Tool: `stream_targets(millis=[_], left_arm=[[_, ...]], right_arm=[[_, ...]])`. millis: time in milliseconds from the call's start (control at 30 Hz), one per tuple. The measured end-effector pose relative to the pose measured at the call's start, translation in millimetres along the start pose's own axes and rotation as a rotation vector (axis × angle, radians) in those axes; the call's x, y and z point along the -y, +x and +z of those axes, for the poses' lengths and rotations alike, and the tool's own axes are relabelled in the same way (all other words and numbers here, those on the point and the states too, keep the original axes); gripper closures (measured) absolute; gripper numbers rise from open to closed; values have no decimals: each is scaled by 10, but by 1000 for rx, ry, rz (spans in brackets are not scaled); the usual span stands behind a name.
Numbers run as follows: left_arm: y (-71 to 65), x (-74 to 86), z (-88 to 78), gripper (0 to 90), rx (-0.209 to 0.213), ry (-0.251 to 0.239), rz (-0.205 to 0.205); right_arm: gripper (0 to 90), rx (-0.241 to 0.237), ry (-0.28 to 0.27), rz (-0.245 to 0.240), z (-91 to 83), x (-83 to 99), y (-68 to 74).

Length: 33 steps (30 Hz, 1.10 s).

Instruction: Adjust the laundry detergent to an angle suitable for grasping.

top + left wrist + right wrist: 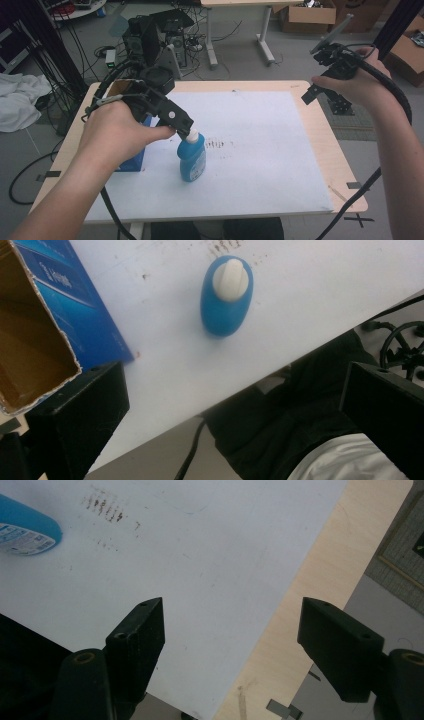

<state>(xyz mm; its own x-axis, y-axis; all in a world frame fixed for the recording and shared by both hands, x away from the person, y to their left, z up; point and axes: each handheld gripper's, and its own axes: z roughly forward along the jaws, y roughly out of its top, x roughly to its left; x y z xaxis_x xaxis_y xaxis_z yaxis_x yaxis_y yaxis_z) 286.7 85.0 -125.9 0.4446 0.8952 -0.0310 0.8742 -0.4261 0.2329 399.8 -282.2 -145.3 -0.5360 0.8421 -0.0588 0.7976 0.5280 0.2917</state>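
A blue bottle (193,157) with a white cap stands upright near the middle of the white mat (260,150). In the left gripper view I look straight down on the bottle (226,295). My left gripper (177,120) hovers above it, just to its left, and it is open (235,390), with its jaws wide apart and nothing between them. At the table's far right corner my right gripper (322,62) is held high in the air. It stands open (232,612) over the mat's right edge with nothing in it. The bottle's base (25,527) shows at the upper left of the right gripper view.
An open blue cardboard box (134,159) sits on the mat left of the bottle, partly under my left hand; its brown inside (30,340) shows. The wooden table (330,145) rims the mat. Computer gear and cables (155,40) lie beyond the far edge.
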Motion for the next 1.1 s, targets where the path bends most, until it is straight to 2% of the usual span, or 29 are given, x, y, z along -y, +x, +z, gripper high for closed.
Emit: stream_targets(millis=[600, 900, 1100], left_arm=[[-20, -46, 42, 1, 1, 7, 12], [-16, -35, 44, 1, 5, 12, 23], [-19, -22, 52, 1, -2, 5, 14]], right_arm=[[269, -4, 2, 5, 46, 25, -46], [267, -6, 2, 6, 79, 2, -41], [267, -8, 5, -3, 79, 4, 2]])
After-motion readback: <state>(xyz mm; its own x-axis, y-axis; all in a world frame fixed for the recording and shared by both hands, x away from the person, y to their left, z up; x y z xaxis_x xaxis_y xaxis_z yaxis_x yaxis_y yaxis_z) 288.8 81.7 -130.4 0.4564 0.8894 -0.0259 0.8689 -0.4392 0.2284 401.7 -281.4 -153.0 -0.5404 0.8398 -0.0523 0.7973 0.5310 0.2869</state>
